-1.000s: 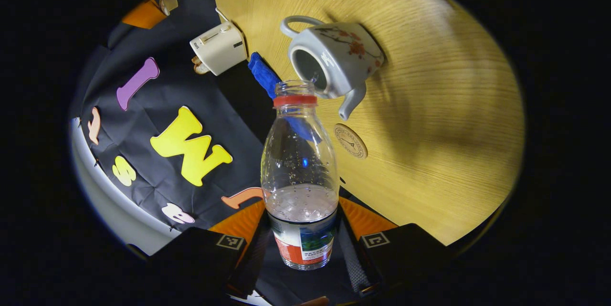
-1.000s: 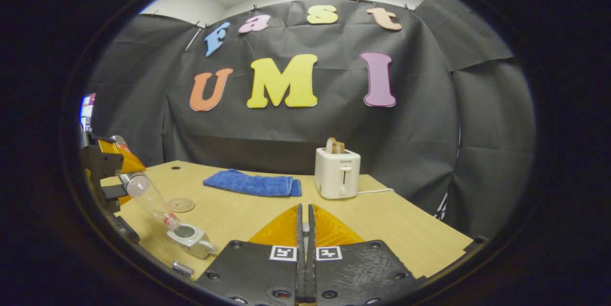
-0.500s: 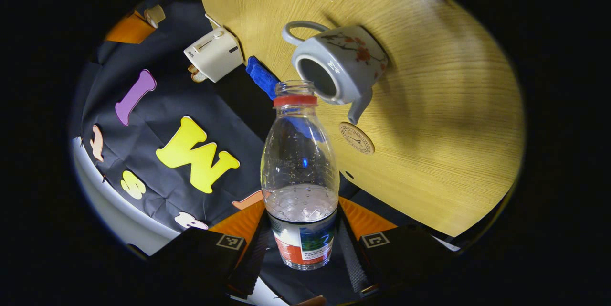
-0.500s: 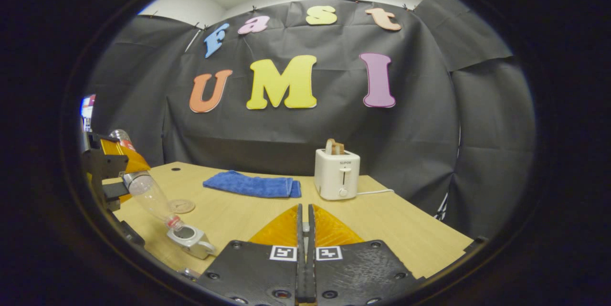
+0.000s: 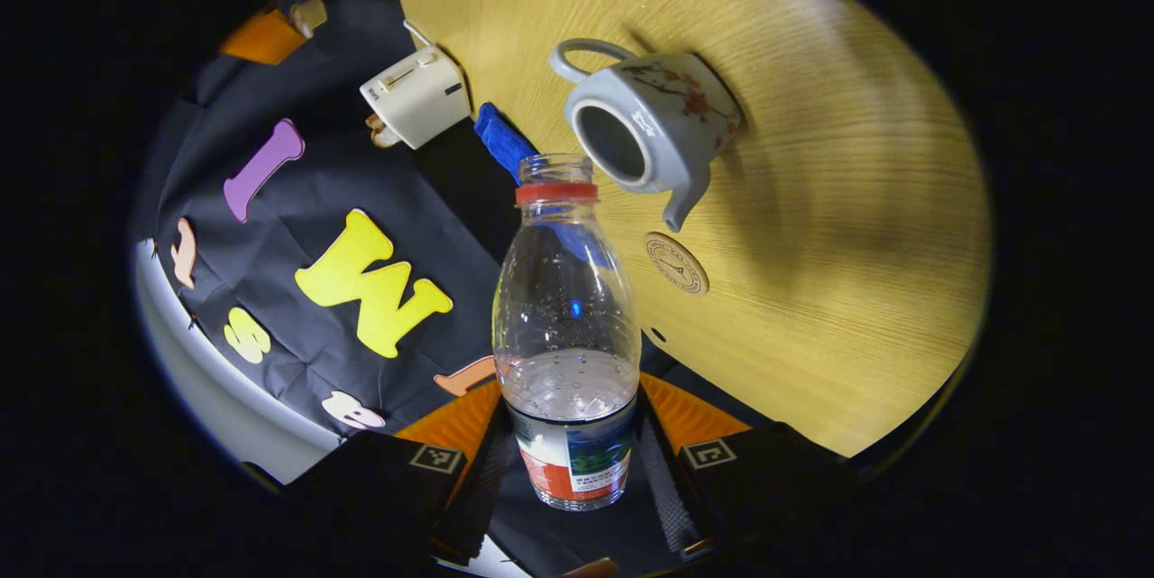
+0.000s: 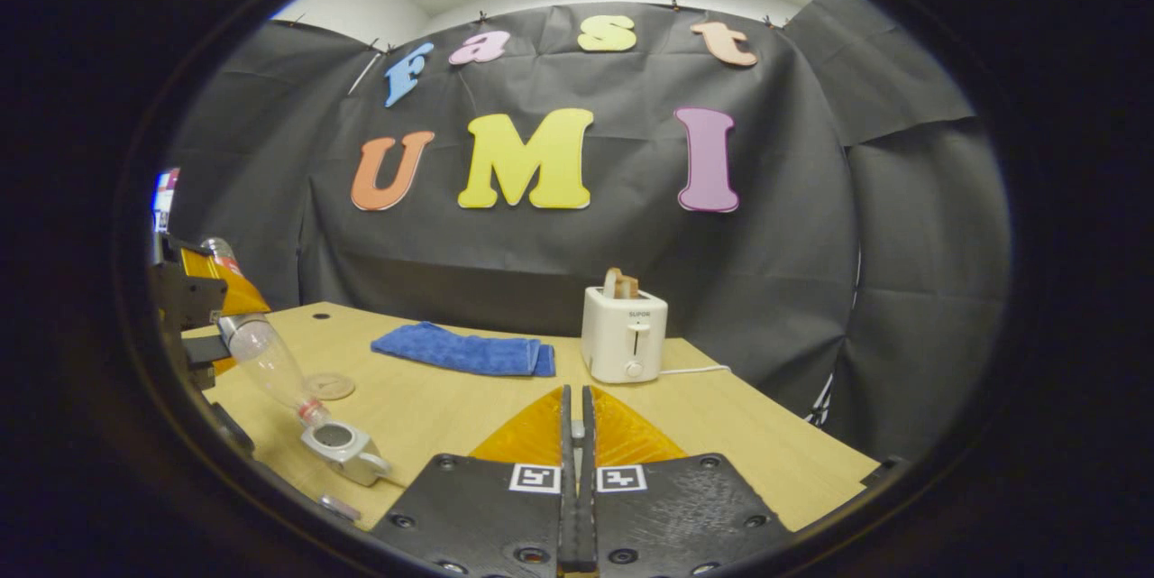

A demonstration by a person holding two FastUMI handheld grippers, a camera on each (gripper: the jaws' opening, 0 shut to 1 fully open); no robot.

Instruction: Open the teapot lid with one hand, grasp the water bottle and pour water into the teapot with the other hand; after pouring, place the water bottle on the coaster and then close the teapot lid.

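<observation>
My left gripper (image 5: 577, 461) pinches the labelled base of the bottle (image 5: 566, 325), tilted mouth-down over the open teapot (image 5: 649, 132) on the table (image 5: 838, 226); thin plastic, light, easily crushed. Right gripper (image 6: 577, 470): fingers pressed together; whether they hold anything, I cannot tell. Coaster (image 5: 676, 263) lies beside the spout.

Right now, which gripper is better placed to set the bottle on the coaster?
Left. The left gripper grips the bottle, with the coaster close beyond its mouth. The right gripper is shut, far off.

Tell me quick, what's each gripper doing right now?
Left gripper: closed on the water bottle, tilted toward the open teapot.
Right gripper: fingers closed; anything between them cannot be told.
</observation>
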